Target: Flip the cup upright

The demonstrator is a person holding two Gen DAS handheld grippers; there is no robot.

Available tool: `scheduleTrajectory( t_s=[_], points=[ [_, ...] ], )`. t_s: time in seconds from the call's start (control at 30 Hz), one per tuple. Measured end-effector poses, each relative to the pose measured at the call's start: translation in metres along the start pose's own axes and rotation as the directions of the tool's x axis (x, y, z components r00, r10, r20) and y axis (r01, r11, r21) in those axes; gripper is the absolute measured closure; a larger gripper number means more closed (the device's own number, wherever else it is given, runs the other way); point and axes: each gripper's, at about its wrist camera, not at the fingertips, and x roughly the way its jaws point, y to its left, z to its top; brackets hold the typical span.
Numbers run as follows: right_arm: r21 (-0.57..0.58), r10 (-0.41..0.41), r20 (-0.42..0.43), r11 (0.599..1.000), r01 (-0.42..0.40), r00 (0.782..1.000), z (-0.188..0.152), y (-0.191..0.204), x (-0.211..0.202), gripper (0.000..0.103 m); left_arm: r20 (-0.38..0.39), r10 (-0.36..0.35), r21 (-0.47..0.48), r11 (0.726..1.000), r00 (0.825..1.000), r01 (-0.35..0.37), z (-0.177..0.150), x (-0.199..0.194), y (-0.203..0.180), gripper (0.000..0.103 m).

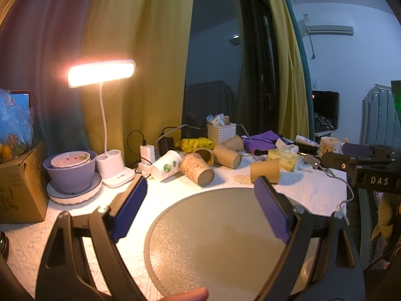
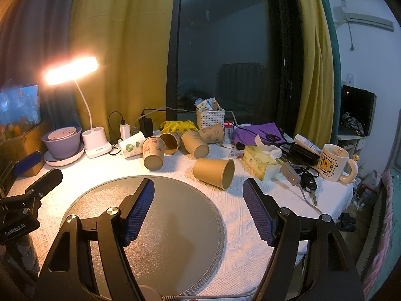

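From the left wrist view, the left tool (image 1: 200,205) is hovering over the round grey mat (image 1: 215,245) with its blue pads spread wide and nothing between them. Beyond the mat's far edge, the plain brown paper cup (image 1: 265,171) is lying on its side on the white cloth of the counter (image 1: 82,235), partly hidden behind the tool's right finger; its mouth seems to be turning away to the right, though the view here is poor. Behind it, a heap of printed paper cups (image 1: 198,169) is lying toppled, near the lit desk lamp (image 1: 101,74) and the purple bowl (image 1: 71,173). The right tool (image 1: 356,161) is showing at the right edge.

From the right wrist view, the right tool (image 2: 198,210) is likewise standing open and empty, its pads well apart over the mat (image 2: 175,225) and the cloth. The plain cup (image 2: 214,173) is lying just past the mat's rim, between the two fingers' lines, its long axis running roughly left to right, base to the left and open mouth facing right and slightly toward the camera. A tissue box (image 2: 259,161) is sitting just beside its mouth, and a white bear mug (image 2: 333,161) is standing upright further right. The left tool (image 2: 27,173) is showing at the left edge.
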Motion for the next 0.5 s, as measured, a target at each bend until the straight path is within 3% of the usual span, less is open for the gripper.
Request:
scheduleTrajectory(
  t_s=[0.5],
  points=[
    [0.000, 0.000, 0.001, 1.000, 0.000, 1.000, -0.0002, 0.0008, 0.0000, 0.027, 0.000, 0.000, 0.000, 1.000, 1.000, 0.000, 0.0001, 0.0003, 0.0024, 0.015]
  ],
)
